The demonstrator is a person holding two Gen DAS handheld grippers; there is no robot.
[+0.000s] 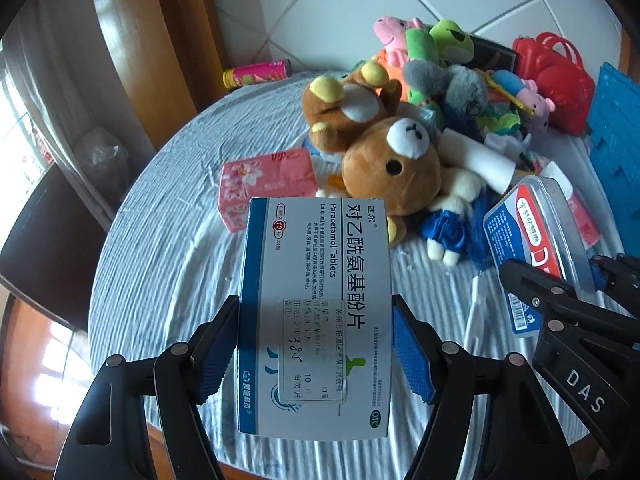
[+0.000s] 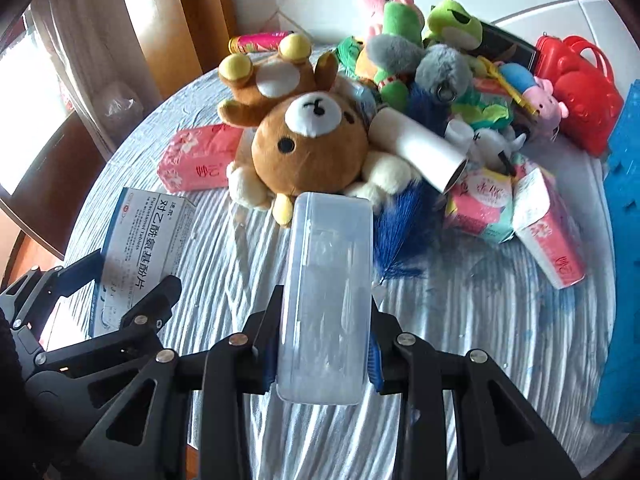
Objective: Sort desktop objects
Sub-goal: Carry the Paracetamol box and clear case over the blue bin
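Observation:
My left gripper (image 1: 316, 320) is shut on a white and blue paracetamol tablet box (image 1: 316, 260), pads pressing its two long sides. The box hangs above the striped tablecloth (image 1: 168, 248). In the right wrist view the same box (image 2: 148, 232) and left gripper (image 2: 128, 280) show at the lower left. My right gripper (image 2: 326, 320) is shut on a clear plastic case (image 2: 328, 260), held by its sides and lifted off the cloth. From the left wrist view that case (image 1: 536, 232) shows a blue and red label, with the right gripper (image 1: 560, 276) around its lower end.
A brown plush bear (image 2: 308, 148) lies just beyond both held items, fronting a heap of plush toys (image 2: 432, 60). Pink tissue packs (image 2: 192, 160) (image 2: 548, 232), a white roll (image 2: 420, 148) and a blue feather (image 2: 404, 236) lie around. A red case (image 2: 580, 92) and blue crate (image 2: 624, 240) stand right.

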